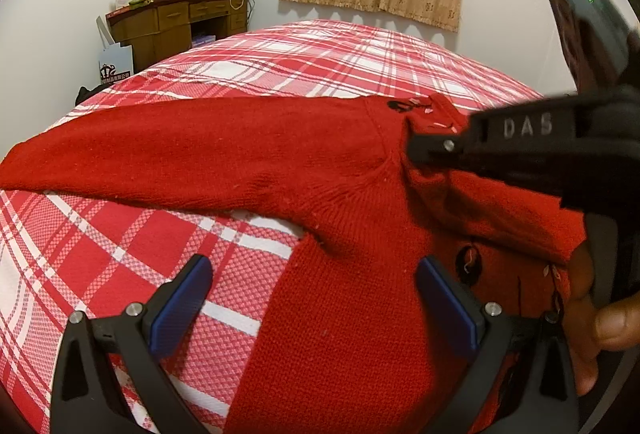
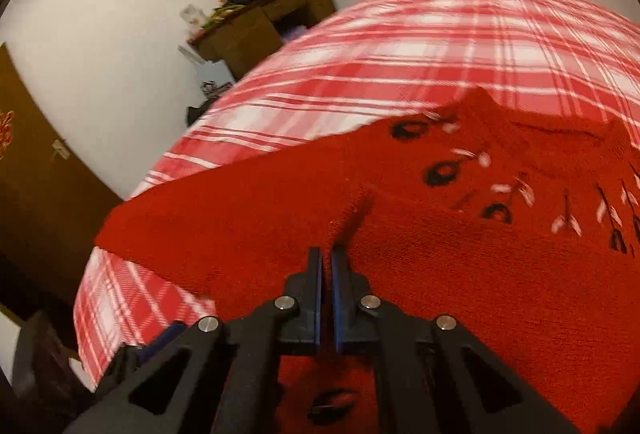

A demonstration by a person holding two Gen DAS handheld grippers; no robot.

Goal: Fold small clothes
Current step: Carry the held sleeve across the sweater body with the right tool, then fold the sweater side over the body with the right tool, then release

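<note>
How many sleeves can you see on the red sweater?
1. The sleeve of the red sweater lies stretched out left across the plaid bed. The other sleeve may be hidden at the right, behind the right gripper.

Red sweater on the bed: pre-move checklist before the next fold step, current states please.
1. Right hand-held gripper has cloth: ok in the left wrist view, where its tip pinches a raised fold of the red sweater near the shoulder; its own view shows the jaws nearly closed.
2. Left hand-held gripper free: ok, jaws wide open, nothing between the pads.
3. Long sleeve laid out: ok, it stretches flat across the plaid bedspread.
4. Sweater body flat: not ok, bunched around the pinch.
5. Single layer or several gripped: cannot tell.
6. Far sleeve position: cannot tell, out of view.
</note>
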